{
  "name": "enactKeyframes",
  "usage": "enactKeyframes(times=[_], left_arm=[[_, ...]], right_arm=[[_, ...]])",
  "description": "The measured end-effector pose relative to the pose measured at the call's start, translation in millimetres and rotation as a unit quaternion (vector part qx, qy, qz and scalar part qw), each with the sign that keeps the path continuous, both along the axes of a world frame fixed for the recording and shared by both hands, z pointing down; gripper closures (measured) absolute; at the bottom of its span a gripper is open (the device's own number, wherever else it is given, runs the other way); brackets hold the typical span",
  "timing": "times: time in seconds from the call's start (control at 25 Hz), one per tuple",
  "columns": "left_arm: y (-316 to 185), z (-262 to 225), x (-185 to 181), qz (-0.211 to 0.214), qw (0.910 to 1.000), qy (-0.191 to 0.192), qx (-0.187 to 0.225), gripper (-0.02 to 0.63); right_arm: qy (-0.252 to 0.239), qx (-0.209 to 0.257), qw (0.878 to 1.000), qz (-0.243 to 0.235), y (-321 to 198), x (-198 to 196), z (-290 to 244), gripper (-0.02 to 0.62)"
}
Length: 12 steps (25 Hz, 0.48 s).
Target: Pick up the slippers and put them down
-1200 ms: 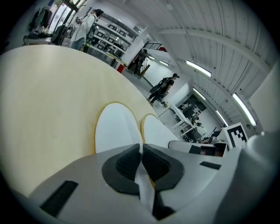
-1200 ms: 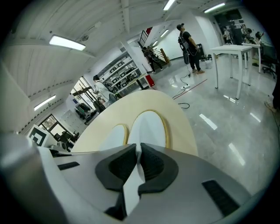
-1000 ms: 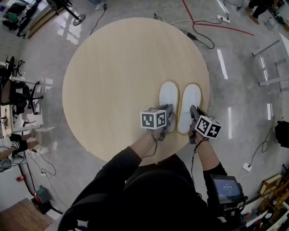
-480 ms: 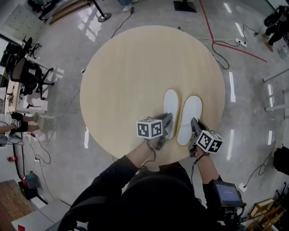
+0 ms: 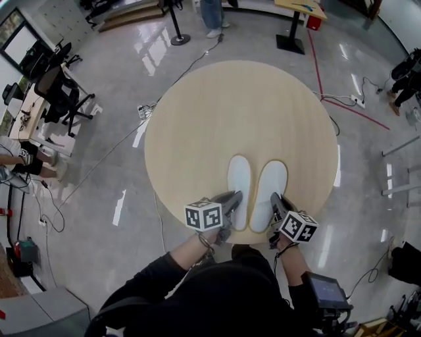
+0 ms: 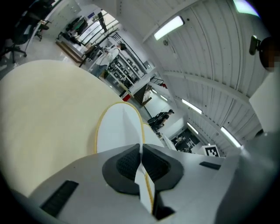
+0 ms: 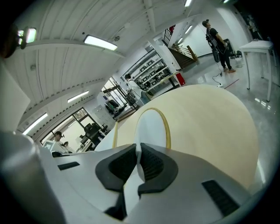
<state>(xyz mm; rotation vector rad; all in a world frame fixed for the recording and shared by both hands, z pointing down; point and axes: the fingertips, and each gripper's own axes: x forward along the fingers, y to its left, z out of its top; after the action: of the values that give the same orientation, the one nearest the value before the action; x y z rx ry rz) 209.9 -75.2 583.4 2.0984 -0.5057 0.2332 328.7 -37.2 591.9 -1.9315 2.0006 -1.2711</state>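
Two white slippers with yellow-edged soles lie side by side over the round wooden table [image 5: 217, 118], near its front edge. My left gripper [image 5: 231, 201] is shut on the heel rim of the left slipper [image 5: 239, 184], which stretches ahead of the pads in the left gripper view [image 6: 116, 129]. My right gripper [image 5: 275, 203] is shut on the heel of the right slipper [image 5: 271, 187], seen past the pads in the right gripper view [image 7: 151, 127]. Both toes point away from me. I cannot tell whether the toes touch the tabletop.
Grey glossy floor surrounds the table, with cables [image 5: 118, 148] trailing across it. Office chairs [image 5: 56, 85] and desks stand at the left. A person's legs [image 5: 212, 16] and a stand base [image 5: 177, 39] are beyond the table's far side. A tablet [image 5: 325, 293] hangs at my right hip.
Both grippers have drawn the slippers back toward the table's near edge, keeping hold of the heels. The head view has shifted, so the table now sits more central.
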Motion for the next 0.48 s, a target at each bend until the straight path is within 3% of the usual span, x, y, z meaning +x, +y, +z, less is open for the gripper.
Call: enactKeyframes(times=[0.2,0.48], left_arm=[[29,-34,-77,-0.025,0.9988,0.041,0.010,0.577],[71,-80,-145,-0.020,0.9966,0.048,0.064,0.577]], right_arm=[[-0.010,0.036,0.999,-0.022,25,-88,-39,0.568],[-0.025,0.068,0.996,-0.059,72,-189,-88,0.568]])
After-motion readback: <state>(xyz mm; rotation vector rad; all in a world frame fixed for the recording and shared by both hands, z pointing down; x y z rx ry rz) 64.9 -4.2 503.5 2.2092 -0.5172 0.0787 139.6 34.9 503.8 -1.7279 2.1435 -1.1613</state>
